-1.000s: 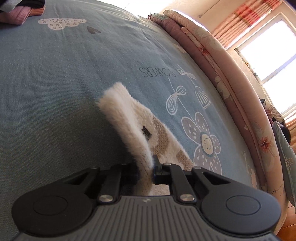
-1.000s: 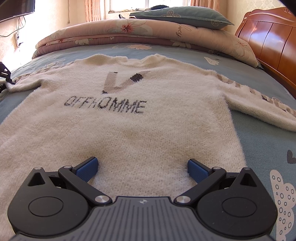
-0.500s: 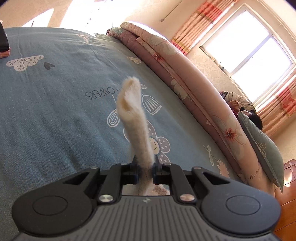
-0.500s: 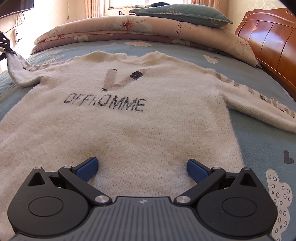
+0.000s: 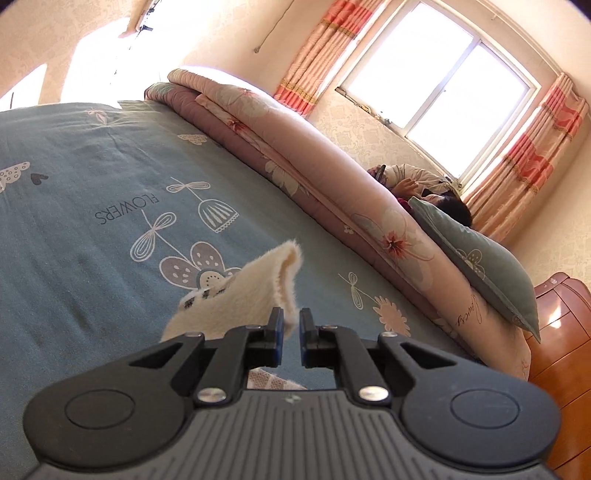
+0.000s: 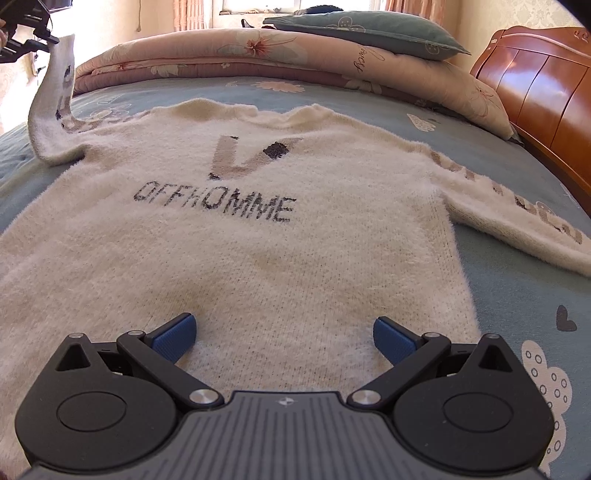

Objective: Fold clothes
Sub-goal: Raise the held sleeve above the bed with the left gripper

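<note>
Lying face up on the blue flower-printed bedsheet point(image 6: 517, 280), a cream fuzzy sweater point(image 6: 258, 240) is spread flat, with "OFFHOMME" knitted across its chest beneath a large V. Its right-hand sleeve point(image 6: 517, 218) is stretched out over the sheet toward the wooden bed frame point(image 6: 535, 88). The other sleeve, the left sleeve point(image 6: 51, 99), is lifted clear of the bed and is seen rising toward the upper left corner of the right wrist view.

That raised sleeve is pinched at its cuff by the left gripper point(image 5: 291, 328), whose jaws are drawn almost together on the thin edge of the fabric. In the left wrist view, the cuff point(image 5: 258, 288) is seen curling up just beyond the fingertips, above the sheet.

The right gripper point(image 6: 284, 332) is held low over the lower part of the sweater's body, its jaws spread wide and nothing caught between them. Whether its blue pads point(image 6: 173, 332) rest on the knit cannot be told.

A rolled pink floral quilt point(image 6: 277, 55) is laid along the far side of the bed, and a grey-green pillow point(image 6: 369, 29) is set on top of it. A curtained window point(image 5: 439, 81) is seen behind.
</note>
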{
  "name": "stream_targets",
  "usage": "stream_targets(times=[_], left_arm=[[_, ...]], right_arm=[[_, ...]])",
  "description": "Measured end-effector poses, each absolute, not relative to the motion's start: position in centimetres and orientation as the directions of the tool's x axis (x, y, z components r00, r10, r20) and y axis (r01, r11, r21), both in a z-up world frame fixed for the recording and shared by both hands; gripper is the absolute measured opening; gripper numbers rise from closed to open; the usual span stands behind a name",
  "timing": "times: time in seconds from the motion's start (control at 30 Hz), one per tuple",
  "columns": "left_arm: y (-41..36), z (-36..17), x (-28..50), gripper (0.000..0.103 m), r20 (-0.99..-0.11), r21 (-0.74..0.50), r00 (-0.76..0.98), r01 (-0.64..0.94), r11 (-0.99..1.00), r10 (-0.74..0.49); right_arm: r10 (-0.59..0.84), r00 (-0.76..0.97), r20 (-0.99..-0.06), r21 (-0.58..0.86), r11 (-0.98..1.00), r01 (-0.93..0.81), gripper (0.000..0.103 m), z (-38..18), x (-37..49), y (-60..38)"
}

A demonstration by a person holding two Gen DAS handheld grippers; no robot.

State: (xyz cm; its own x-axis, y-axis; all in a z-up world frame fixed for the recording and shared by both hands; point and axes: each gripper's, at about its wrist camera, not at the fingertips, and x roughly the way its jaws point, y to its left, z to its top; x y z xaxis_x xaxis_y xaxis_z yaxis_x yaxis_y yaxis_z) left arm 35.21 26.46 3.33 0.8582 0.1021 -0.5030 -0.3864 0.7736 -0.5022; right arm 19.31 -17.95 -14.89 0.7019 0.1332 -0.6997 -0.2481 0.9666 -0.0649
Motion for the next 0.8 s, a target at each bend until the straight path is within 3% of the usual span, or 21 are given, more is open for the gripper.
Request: stream_targets(times=[0.2,0.4,0.47,0.53,0.67,0.8], left_arm=[[24.4,3.7,35.5,0.004,-0.523,-0.438,0.846,-0.369,0.82,0.101],[24.6,0.8,36.2,0.008,-0.613,-0.315,0.784,-0.357,0.88,0.098],[24.4,-0.5,36.6,0.035,-0.648,-0.247,0.756,-0.324,0.913,0.093],[23.4,-2.2,36.9,0.049,-0.675,-0.129,0.729,-0.266,0.955,0.112],[20.6,-5.7,37.0,0.062,-0.683,0.186,0.694,-0.134,0.973,0.226],[17.9,-8.8,37.0,0.063,-0.634,0.466,0.701,0.009,0.885,0.327]], right_arm=[[0.141,0.707,-0.693,-0.086,0.958,-0.275,0.103,-14.6,18.8,-17.7],[0.145,0.705,-0.695,-0.088,0.955,-0.284,0.103,-14.6,18.7,-17.6],[0.146,0.703,-0.696,-0.089,0.954,-0.285,0.103,-14.7,18.8,-17.5],[0.149,0.699,-0.699,-0.081,0.955,-0.285,0.103,-14.7,18.9,-17.6],[0.157,0.691,-0.706,-0.063,0.957,-0.282,0.103,-14.9,19.1,-17.7],[0.166,0.684,-0.711,-0.044,0.959,-0.279,0.103,-15.0,19.3,-17.9]])
